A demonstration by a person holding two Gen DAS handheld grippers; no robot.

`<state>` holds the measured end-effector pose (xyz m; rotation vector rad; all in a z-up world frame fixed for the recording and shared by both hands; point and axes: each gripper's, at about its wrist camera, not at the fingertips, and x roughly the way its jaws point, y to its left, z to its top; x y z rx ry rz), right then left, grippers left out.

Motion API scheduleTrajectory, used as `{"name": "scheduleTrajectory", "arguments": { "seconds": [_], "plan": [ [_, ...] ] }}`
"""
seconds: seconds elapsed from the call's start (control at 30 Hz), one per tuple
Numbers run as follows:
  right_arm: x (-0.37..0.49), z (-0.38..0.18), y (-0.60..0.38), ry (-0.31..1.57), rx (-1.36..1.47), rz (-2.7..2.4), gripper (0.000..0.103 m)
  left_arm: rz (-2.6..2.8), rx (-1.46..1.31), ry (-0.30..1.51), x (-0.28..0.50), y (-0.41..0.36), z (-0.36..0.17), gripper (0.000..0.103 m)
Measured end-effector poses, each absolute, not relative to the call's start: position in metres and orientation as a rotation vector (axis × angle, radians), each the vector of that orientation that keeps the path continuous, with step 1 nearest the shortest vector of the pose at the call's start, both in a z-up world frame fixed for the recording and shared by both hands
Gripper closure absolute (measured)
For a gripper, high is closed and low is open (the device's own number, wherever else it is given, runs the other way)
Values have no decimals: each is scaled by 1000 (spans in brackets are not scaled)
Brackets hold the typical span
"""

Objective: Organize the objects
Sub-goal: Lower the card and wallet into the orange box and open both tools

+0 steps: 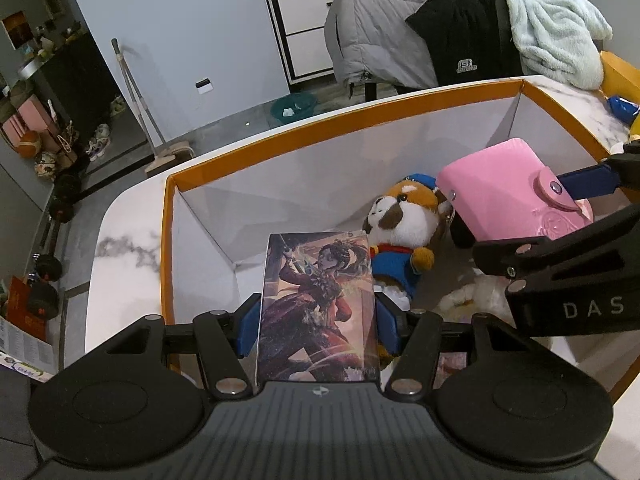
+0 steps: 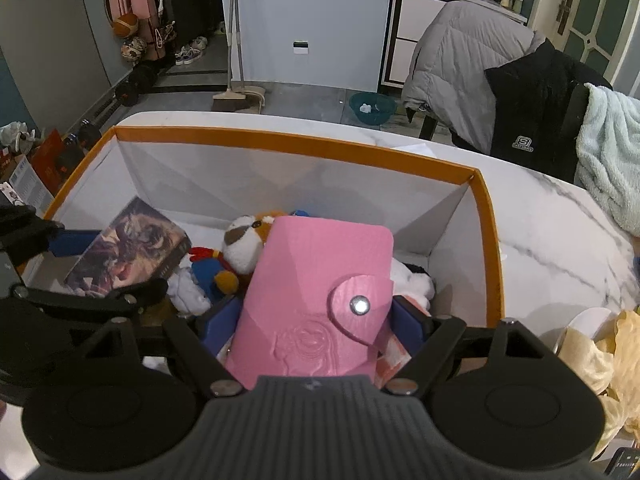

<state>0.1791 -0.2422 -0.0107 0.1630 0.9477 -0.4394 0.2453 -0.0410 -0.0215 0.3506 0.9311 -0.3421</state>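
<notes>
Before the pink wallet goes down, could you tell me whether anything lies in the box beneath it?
Yes. Under the pink wallet in the right hand-held gripper, a plush fox and a white soft toy cover the floor of the orange box.

one box (image 1: 360, 120), one plush (image 1: 400, 228), one wallet (image 2: 320, 280)

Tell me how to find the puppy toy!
Look inside the big white box with the orange rim on the marble table. The plush toy lies in its middle, between a picture box and a pink wallet. It is the only furry thing wearing blue clothes.
</notes>
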Motion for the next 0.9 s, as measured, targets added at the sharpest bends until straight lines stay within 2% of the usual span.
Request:
{"name": "scheduleTrajectory", "arguments": {
  "seconds": [0.1, 0.9],
  "plan": [
    [179, -12, -245, 947, 178, -442, 20, -335, 363, 934, 247, -42, -19, 32],
    [159, 26, -226, 891, 197, -411, 19, -323, 362, 886, 230, -33, 15, 32]
  ]
}}
